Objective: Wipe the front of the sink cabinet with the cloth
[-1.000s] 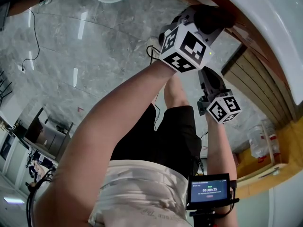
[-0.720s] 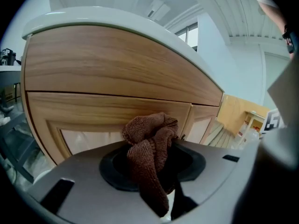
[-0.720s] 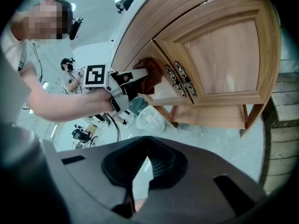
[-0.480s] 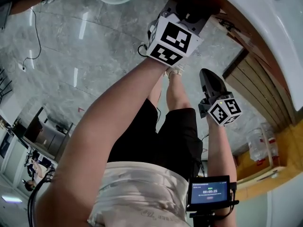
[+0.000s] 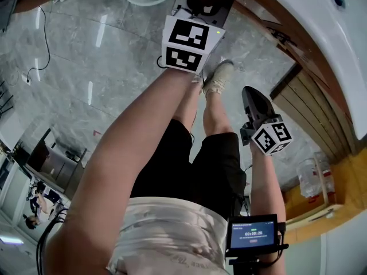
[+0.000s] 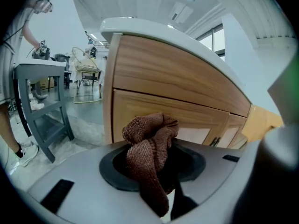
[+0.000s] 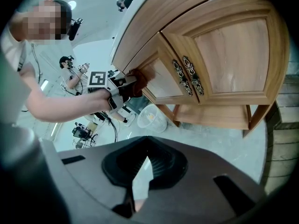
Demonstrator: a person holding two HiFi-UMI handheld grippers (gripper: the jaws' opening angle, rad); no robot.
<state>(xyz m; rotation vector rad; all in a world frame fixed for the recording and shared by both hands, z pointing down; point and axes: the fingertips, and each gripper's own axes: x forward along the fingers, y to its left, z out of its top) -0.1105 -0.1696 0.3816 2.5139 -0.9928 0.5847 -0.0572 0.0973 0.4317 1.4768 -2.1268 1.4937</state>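
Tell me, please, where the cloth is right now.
The brown cloth is gripped in the left gripper, held up at the wooden cabinet front; the right gripper view shows it left of the door handles.

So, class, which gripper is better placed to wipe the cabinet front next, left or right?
Left. The left gripper is shut on the brown cloth, close up to the wooden cabinet front. The right gripper holds nothing and hangs back from it.
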